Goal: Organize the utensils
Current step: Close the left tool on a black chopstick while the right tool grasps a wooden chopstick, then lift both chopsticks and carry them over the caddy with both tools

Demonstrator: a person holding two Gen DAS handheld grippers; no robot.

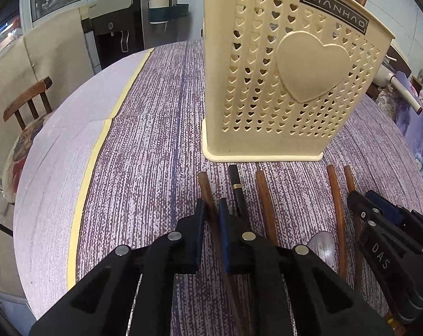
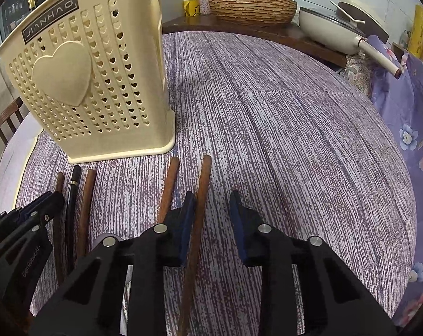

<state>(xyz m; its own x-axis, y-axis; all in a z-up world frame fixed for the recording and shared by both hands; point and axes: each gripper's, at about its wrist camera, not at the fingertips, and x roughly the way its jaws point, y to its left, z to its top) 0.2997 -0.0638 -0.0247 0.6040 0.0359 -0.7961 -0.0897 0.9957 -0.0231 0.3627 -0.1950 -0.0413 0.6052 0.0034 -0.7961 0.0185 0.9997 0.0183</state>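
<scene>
Left wrist: my left gripper (image 1: 211, 210) jaws pinching leftmost stick (image 1: 205, 189). Right gripper (image 2: 211, 204) jaws spread around rightmost stick (image 2: 203, 184). Holder (image 1: 267, 140) upright on counter (image 1: 155, 140).

Couldn't see the working ends of the five utensil handles: my own grippers covered them in both views. The leftmost brown wooden handle (image 1: 204, 187) vanished between the left gripper's (image 1: 211, 210) fingers; whether they pinched it or just straddled it, I couldn't tell. The rightmost brown wooden handle (image 2: 201, 196) ran under the right gripper (image 2: 211, 204) & off the bottom edge. Only a sliver of a shiny metal spoon bowl (image 1: 322, 245) showed past the left gripper body. The cream perforated plastic utensil holder (image 1: 281, 84) was cut off at the top edge, so I couldn't make out its contents; just dark bits behind the heart holes.
</scene>
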